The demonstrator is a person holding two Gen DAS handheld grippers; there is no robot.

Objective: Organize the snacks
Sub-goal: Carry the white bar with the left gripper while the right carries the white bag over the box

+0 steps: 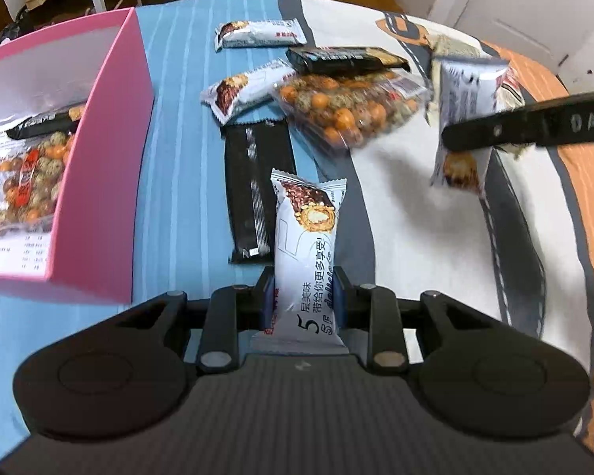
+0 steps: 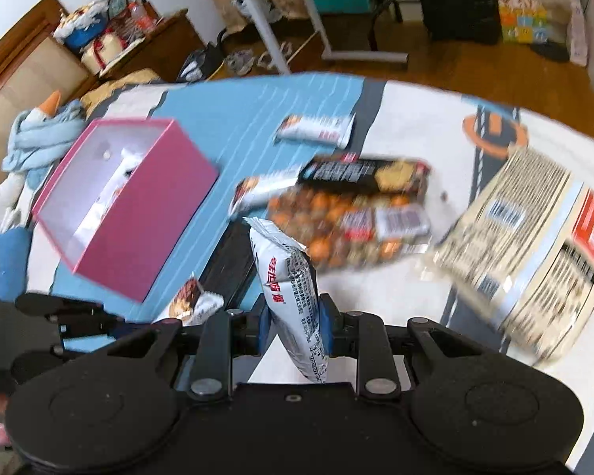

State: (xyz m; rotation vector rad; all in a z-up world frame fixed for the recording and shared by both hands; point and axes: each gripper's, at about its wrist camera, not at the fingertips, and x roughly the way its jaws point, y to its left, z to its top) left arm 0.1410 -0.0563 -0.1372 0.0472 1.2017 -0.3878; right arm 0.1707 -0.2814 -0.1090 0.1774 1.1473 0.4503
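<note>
Carry step: left gripper point(image 1: 303, 295) and right gripper point(image 2: 295, 318) each pinch a snack bar point(image 1: 307, 237), next drop both into the pink box point(image 1: 99, 182) at frame left.

box point(image 1: 99, 182) left of snack packets point(image 1: 328, 111) on bed point(image 1: 178, 158); nut bag point(image 1: 19, 182) in box

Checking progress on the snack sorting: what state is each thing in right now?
Left gripper: shut on a white snack bar.
Right gripper: shut on another white bar.
Pink box: open, holding a bag of nuts.
Black packet: lying flat on the bed.
</note>
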